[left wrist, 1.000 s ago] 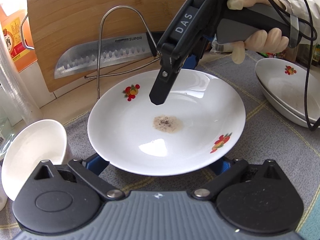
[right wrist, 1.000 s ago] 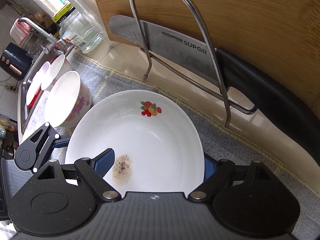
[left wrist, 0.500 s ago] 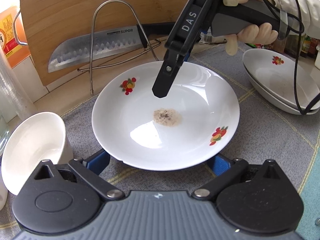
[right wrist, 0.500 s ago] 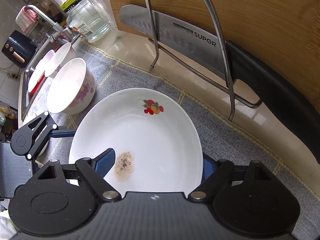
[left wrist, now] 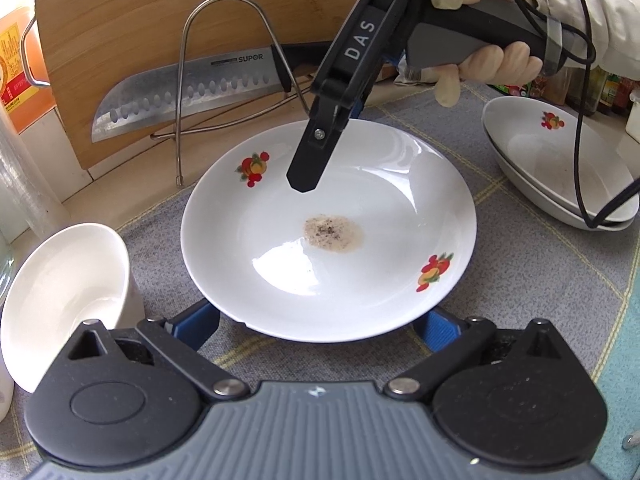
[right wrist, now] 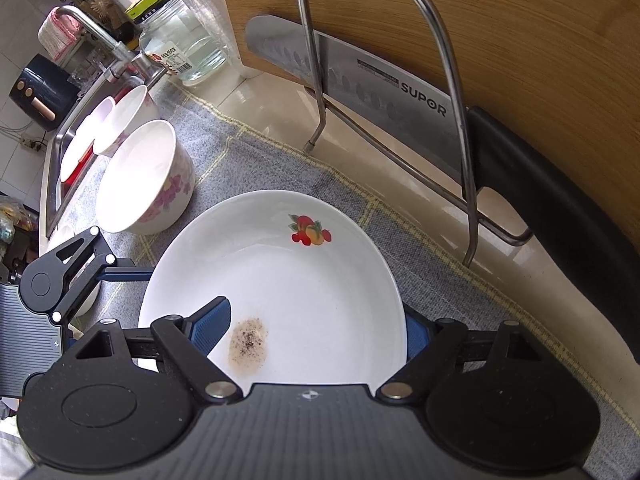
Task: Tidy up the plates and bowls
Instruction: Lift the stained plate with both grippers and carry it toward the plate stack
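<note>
Left wrist view: the left gripper (left wrist: 318, 326) is being held wide, its blue pads (left wrist: 200, 322) tucked under the near rim of the plate (left wrist: 360, 280) at 7 and 5 o'clock, with nothing being pinched. The right gripper (right wrist: 316, 326) is likewise being kept spread. One finger is being hung over the plate's inside and the other is being hidden outside the rim (a straddle, not a grip). The plate, soiled by a speckled patch (left wrist: 334, 232), is being kept central over the grey mat (left wrist: 520, 280).

Over the last second the knife (left wrist: 224, 84) and wire rack (left wrist: 181, 120) are being shifted toward 9 o'clock in frame. The stacked plates (left wrist: 560, 168) at 3 o'clock and the bowl (left wrist: 60, 292) at 8 o'clock are being brought further into view. A transfer toward that stack is probably being prepared, though whether the plate is being lifted cannot be told.
</note>
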The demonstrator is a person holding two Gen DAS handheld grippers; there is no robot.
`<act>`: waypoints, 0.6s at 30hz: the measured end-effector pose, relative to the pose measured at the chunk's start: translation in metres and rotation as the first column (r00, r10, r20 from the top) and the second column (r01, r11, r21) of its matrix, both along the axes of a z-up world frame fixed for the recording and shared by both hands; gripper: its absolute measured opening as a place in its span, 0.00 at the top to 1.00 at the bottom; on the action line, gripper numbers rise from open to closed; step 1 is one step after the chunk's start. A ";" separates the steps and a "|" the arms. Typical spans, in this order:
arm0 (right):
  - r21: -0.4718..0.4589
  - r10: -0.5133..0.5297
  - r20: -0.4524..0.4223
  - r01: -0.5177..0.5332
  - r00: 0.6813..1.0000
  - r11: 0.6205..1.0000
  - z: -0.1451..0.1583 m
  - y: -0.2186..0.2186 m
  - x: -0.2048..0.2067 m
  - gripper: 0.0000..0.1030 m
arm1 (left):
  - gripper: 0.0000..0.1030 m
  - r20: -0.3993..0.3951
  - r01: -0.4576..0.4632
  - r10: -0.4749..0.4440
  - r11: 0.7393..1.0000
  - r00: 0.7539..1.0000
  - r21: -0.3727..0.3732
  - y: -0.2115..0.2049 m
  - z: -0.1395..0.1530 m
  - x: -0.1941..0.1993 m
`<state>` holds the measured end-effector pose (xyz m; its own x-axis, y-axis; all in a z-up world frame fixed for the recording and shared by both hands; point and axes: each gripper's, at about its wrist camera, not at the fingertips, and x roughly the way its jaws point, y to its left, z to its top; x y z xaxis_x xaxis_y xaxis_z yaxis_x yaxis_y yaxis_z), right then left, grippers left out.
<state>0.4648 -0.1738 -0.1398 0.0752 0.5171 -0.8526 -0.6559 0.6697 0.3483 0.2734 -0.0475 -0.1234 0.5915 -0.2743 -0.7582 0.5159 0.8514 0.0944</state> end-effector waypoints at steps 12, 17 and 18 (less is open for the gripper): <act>0.000 -0.001 0.011 0.001 1.000 1.000 0.006 -0.002 -0.006 0.13 | 0.01 -0.009 -0.002 0.002 0.999 1.000 -0.033 0.001 0.005 -0.004; 0.000 -0.003 0.018 0.003 1.000 1.000 0.011 -0.004 -0.013 0.13 | 0.01 -0.008 -0.004 0.004 0.999 1.000 -0.036 -0.001 0.008 -0.009; 0.001 -0.003 0.020 0.003 1.000 1.000 0.013 -0.004 -0.015 0.13 | 0.01 -0.008 -0.004 0.004 0.999 1.000 -0.040 -0.001 0.009 -0.009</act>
<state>0.4503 -0.1783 -0.1270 0.0940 0.5179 -0.8503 -0.6608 0.6712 0.3358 0.2639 -0.0482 -0.1142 0.5866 -0.3017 -0.7516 0.5128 0.8566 0.0564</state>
